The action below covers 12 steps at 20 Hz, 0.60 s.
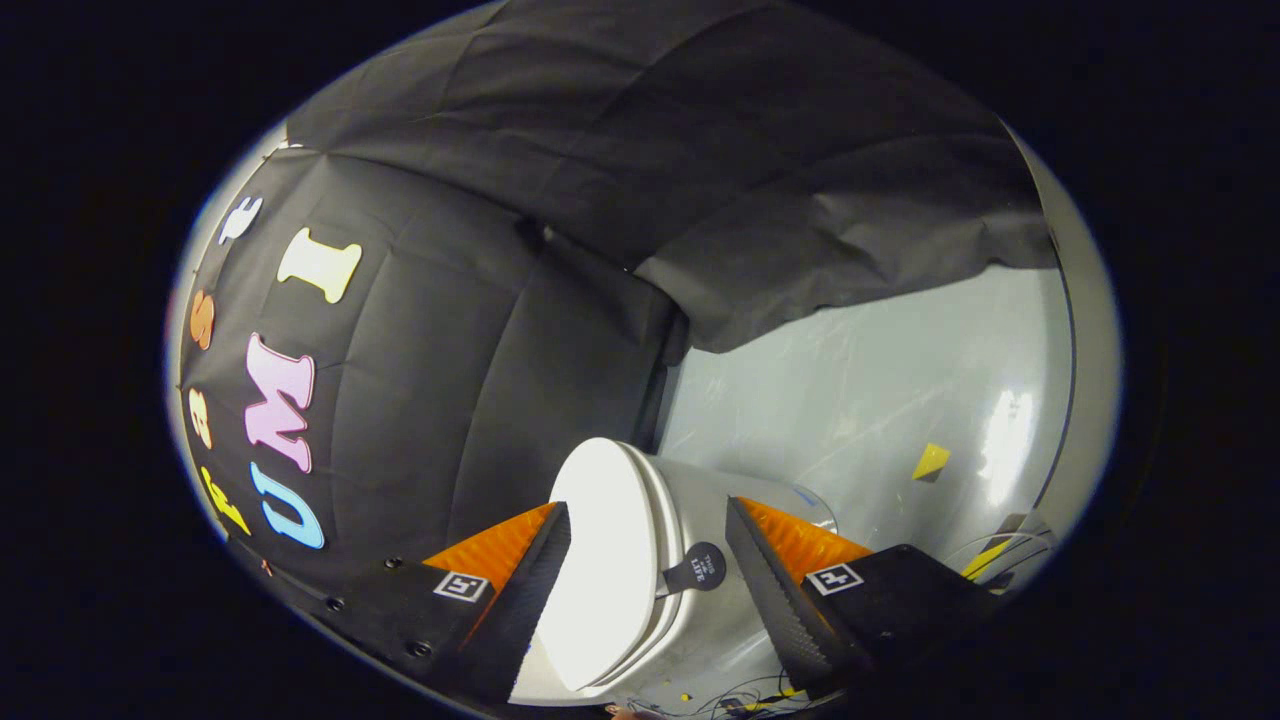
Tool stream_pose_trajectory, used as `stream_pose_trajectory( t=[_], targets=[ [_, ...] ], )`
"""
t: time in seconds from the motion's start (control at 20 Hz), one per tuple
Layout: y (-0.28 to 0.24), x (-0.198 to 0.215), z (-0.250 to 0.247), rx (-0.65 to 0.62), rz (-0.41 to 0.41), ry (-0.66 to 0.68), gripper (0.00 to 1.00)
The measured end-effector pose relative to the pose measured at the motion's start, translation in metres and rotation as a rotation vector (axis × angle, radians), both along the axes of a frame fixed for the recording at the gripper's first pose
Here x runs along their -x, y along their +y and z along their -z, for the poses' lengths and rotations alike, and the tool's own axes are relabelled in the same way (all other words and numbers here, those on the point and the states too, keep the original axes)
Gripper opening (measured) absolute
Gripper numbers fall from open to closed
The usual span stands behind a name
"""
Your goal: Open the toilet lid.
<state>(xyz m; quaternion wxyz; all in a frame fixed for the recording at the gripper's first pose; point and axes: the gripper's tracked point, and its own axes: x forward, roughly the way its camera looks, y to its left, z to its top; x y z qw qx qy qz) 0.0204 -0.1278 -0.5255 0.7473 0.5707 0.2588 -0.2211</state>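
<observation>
**Gripper spread wide around the closed toilet**

The hand-held gripper [648, 575], with black ribbed fingers [535, 590] backed in orange and each carrying a small square marker, holds its two fingers well apart, gripping nothing. Between and just beyond them sits the white glossy toilet [655, 560]. Its smooth oval toilet lid [600, 560] is down on the bowl, and a small dark round tab [697, 572] sticks out from the lid's rim towards the gripper. Neither finger touches the lid or the tab.

Beyond the toilet lies a pale grey shiny floor [880, 380] with a small yellow square marker [930, 462] on it. Thin dark cables [740, 695] trail near the toilet's base. Black cloth walls [640, 150] enclose the booth.
</observation>
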Motion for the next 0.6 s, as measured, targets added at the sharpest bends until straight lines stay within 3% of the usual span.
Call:
stream_pose_trajectory(
  t=[0.5, 0.6],
  targets=[
    [0.031, 0.008, 0.070, -0.215, 0.021, -0.009, 0.95],
    [0.038, 0.006, 0.079, -0.223, 0.015, -0.005, 0.81]
  ],
)
